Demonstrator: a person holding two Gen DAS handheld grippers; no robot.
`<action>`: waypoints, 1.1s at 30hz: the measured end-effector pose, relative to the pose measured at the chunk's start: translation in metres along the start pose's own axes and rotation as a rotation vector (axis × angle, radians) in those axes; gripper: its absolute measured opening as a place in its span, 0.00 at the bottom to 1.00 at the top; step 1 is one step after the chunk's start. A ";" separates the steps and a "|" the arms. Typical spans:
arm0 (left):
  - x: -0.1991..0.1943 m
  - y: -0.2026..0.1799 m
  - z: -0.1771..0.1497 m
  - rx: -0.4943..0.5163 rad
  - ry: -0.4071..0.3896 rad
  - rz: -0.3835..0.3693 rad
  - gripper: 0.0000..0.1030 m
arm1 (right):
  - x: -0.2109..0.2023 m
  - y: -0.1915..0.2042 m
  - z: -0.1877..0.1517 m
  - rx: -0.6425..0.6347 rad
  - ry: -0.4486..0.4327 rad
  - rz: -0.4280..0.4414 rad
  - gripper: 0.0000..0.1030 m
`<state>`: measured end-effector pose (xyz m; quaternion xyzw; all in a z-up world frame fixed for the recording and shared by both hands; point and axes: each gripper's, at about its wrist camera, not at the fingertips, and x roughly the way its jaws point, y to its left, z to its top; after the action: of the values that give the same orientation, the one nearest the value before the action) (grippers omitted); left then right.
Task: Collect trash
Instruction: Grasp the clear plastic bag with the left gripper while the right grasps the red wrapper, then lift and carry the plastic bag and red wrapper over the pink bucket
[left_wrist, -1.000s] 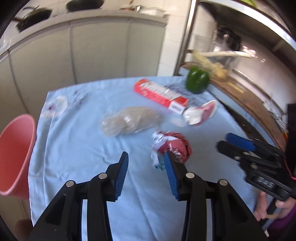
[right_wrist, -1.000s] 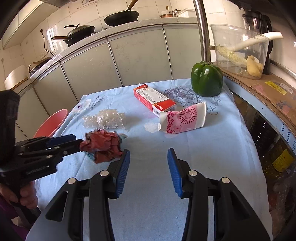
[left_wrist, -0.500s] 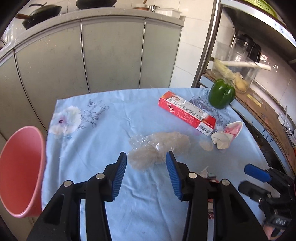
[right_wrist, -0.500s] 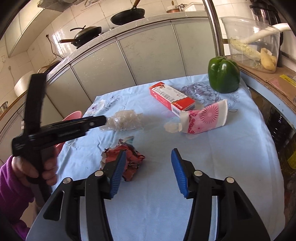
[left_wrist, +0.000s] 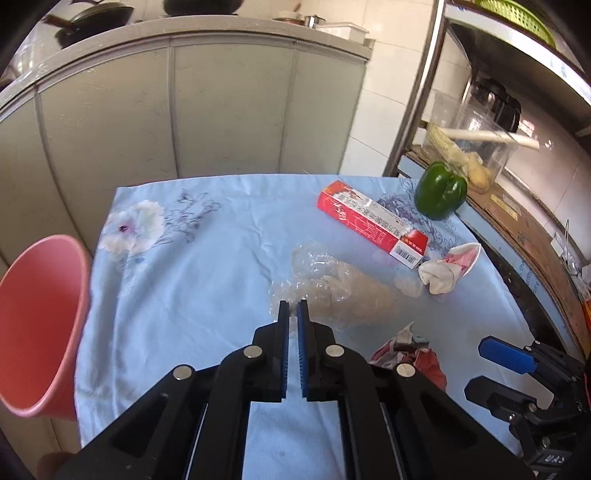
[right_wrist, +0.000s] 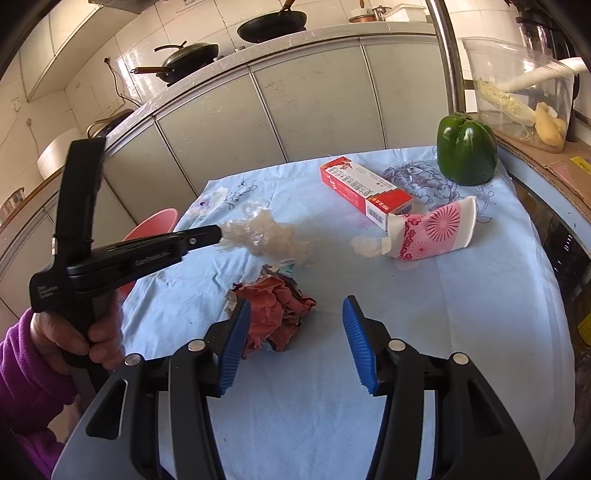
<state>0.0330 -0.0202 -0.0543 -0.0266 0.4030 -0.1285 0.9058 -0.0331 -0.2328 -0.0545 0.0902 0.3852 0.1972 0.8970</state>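
Note:
My left gripper (left_wrist: 291, 314) is shut on the near edge of a crumpled clear plastic bag (left_wrist: 332, 286), which lies on the blue tablecloth; the right wrist view shows the same grip on the bag (right_wrist: 266, 236). A crumpled red wrapper (right_wrist: 275, 314) lies just ahead of my right gripper (right_wrist: 295, 321), which is open and empty, its left finger beside the wrapper. The wrapper also shows in the left wrist view (left_wrist: 410, 354). A crushed pink paper cup (right_wrist: 432, 232) and a red box (right_wrist: 364, 192) lie farther back.
A pink bin (left_wrist: 37, 325) stands off the table's left edge. A green pepper (right_wrist: 465, 147) sits at the back right corner. A shelf with a clear container (right_wrist: 524, 96) borders the right side. Grey cabinets (left_wrist: 184, 110) stand behind the table.
My left gripper let go of the red wrapper, moved back to the clear plastic bag and closed on its edge. My right gripper moved in close to the red wrapper.

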 end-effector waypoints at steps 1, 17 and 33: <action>-0.007 0.006 -0.002 -0.026 -0.006 0.012 0.03 | 0.001 0.002 0.000 -0.003 0.002 0.003 0.51; -0.077 0.051 -0.042 -0.146 -0.098 0.081 0.03 | 0.042 0.041 -0.001 -0.099 0.059 -0.120 0.51; -0.116 0.078 -0.056 -0.196 -0.195 0.072 0.03 | 0.032 0.073 -0.004 -0.150 0.029 -0.149 0.39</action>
<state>-0.0667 0.0880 -0.0201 -0.1127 0.3243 -0.0530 0.9377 -0.0364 -0.1526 -0.0554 -0.0090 0.3879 0.1597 0.9077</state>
